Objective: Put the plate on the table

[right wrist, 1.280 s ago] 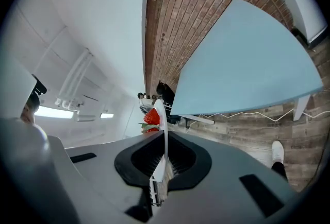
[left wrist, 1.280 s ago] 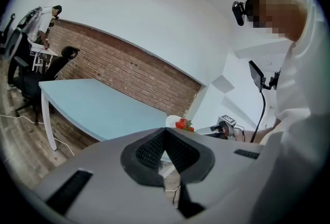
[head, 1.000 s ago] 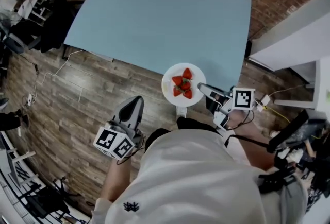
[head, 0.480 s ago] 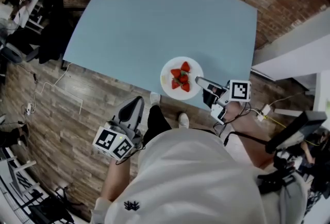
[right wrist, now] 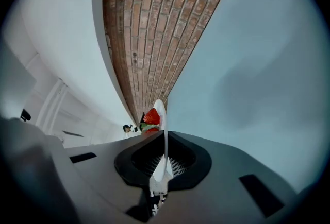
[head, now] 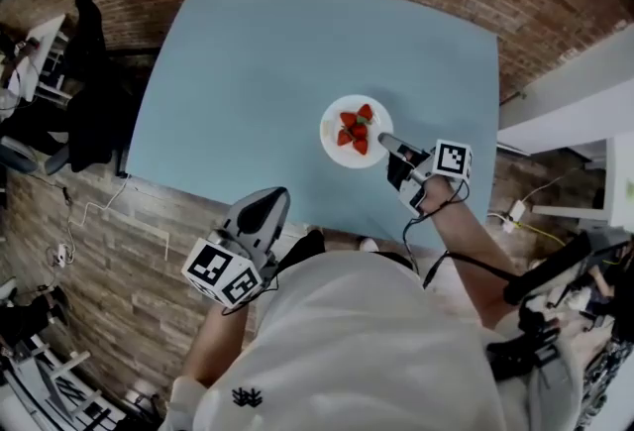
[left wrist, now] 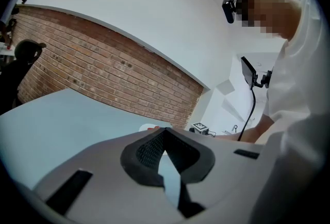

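Head view: a pale blue rectangular table (head: pixel 258 72) fills the middle. Over its near right part sits a round white plate (head: pixel 332 146) bearing red strawberries (head: pixel 355 130). The right gripper (head: pixel 388 142) reaches in from the right and meets the plate's near right rim. From this height I cannot tell whether the plate rests on the tabletop or hangs just above it. The left gripper (head: pixel 269 201) is near the table's front edge, well apart from the plate. The person's white shirt (head: pixel 376 340) covers the floor below.

Left gripper view: the left gripper (left wrist: pixel 165 130) has its jaw tips pressed together with nothing between them. Its grey body hides most of the plate (left wrist: pixel 148 126), so only a sliver of white and red shows above it. A red brick wall (left wrist: pixel 103 73) stands behind the table (left wrist: pixel 62 115).

Right gripper view: the picture is rolled sideways. The right gripper (right wrist: pixel 164 135) is clenched on the plate (right wrist: pixel 160 108), which shows edge-on as a thin white line. One strawberry (right wrist: pixel 151 116) peeks out beside it, and the others are hidden.
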Demonstrator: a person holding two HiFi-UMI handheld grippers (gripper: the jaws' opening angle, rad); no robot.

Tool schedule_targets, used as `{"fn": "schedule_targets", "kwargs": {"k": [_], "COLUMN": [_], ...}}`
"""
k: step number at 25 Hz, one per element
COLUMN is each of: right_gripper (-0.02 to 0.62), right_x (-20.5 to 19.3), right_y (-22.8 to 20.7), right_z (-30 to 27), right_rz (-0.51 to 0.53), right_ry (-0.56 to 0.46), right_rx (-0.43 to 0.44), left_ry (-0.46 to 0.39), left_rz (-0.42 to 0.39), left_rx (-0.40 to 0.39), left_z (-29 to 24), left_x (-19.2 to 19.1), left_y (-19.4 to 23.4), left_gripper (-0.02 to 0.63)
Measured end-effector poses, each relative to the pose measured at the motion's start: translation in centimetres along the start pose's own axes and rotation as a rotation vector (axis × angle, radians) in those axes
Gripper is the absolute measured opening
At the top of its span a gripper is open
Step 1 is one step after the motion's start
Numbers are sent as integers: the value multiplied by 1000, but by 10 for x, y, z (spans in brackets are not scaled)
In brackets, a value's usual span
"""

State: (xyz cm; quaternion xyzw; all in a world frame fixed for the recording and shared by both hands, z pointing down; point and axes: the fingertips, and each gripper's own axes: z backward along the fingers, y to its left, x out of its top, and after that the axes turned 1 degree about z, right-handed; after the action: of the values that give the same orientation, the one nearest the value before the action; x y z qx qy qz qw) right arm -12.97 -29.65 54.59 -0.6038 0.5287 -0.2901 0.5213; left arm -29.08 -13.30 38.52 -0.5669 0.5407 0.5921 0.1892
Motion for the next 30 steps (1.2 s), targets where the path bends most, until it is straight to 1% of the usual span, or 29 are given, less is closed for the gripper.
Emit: {"fn": "schedule_targets", "kwargs": {"k": [4,9,15,22,27,30], "right_gripper": [17,17,17,17,17,17], "right_x": [23,39,48,58,64,64], "right_y": [-19,-37,-65,-101,-114,-118], "right_z": [-36,-74,-111,-139,-151,-152], "right_rz": [-39,-76,-96,-120,-119,-136], "right_ry": [-63,-114,-120,-131,-147,-153], "right_rx": [-37,-66,-111,-171,-182,-213], "left_ry": [30,73,110,131,146,150], "left_rz": [-2,14,23,47,67,73], "left_rx": [-33,-71,-110,-113,-114,-123], "left_z": [-7,-14,-27,-33,-35,-39], "left_x": [12,15,13,13,10,11], "left_y": [30,55,69,87,100,103], "left_gripper": [2,2,2,2,2,2]}}
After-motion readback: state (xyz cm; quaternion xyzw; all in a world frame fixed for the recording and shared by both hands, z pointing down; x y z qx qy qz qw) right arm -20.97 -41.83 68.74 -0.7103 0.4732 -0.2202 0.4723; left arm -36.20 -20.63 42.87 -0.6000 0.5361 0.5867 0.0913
